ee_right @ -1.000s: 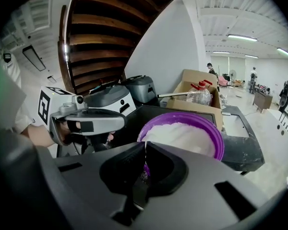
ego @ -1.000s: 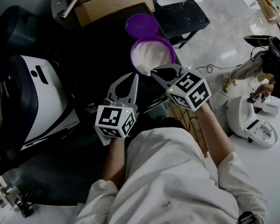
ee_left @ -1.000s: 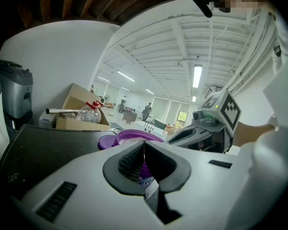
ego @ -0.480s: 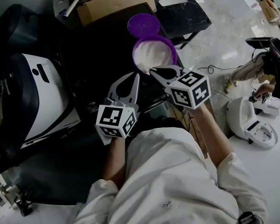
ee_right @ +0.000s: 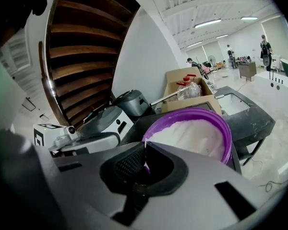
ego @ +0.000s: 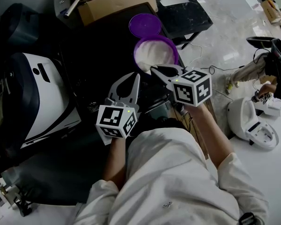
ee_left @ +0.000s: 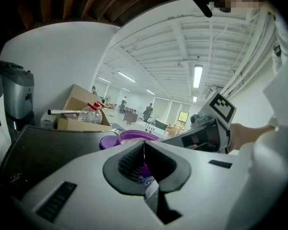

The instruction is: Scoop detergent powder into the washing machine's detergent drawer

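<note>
In the head view a purple tub [ego: 155,54] of white detergent powder stands open on a dark table top [ego: 96,55]. Its purple lid [ego: 144,25] lies just behind it. My right gripper [ego: 152,69] is shut, its tips at the tub's near rim. The right gripper view shows those tips [ee_right: 145,145] closed over the rim of the tub [ee_right: 192,128], with nothing clearly between them. My left gripper [ego: 135,75] is shut too, just short of the tub's left side; the tub [ee_left: 134,137] shows past its tips [ee_left: 144,143]. No scoop is visible.
A white and dark appliance [ego: 42,97] sits at the table's left. A cardboard box [ego: 114,3] with a bottle stands behind the lid. Right of the table there is pale floor with cables [ego: 210,69] and white equipment [ego: 253,123].
My right gripper has shifted slightly up towards the tub's rim, and its marker cube has turned a little. The left gripper has stayed put.
</note>
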Demonstrator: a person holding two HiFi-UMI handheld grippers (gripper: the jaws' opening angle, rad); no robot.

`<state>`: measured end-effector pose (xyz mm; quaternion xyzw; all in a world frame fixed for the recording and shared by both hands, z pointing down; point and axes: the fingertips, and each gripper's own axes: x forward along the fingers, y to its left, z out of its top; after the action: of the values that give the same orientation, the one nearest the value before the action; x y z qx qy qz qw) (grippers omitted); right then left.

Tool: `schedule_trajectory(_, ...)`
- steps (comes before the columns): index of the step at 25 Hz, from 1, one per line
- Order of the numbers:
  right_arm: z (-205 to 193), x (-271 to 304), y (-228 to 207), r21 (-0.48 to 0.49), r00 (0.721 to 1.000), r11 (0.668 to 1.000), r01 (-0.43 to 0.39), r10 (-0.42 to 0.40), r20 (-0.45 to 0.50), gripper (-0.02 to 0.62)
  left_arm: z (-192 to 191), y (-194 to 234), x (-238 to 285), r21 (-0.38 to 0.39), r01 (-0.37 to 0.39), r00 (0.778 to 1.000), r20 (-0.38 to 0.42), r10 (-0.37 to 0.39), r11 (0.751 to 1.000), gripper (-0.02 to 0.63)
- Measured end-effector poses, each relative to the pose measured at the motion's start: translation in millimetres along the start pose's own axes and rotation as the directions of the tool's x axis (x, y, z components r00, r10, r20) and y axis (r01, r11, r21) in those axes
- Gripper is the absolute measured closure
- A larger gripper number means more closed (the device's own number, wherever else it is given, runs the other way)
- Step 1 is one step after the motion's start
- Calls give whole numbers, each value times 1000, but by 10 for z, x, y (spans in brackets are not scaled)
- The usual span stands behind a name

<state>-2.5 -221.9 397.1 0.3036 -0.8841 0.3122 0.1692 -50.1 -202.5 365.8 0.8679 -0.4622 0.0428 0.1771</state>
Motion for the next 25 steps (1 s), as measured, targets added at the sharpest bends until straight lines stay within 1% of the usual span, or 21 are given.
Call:
schedule_trajectory(5, 23, -13, -52, 91, 1000, 996, -13, 10, 29, 586, -4, 4, -4, 12, -3, 1000, -3, 3, 1000, 588)
schedule_trajectory(17, 90, -108, -200, 210, 996, 977, -34, 16, 86, 586, 0, -17, 32, 14, 3, 1000, -5, -3, 1000, 588)
schedule_trajectory(25, 120, -211, -259, 230, 994, 973, -38, 12, 112, 586, 6, -71, 42, 21, 4, 1000, -9, -3, 1000, 588)
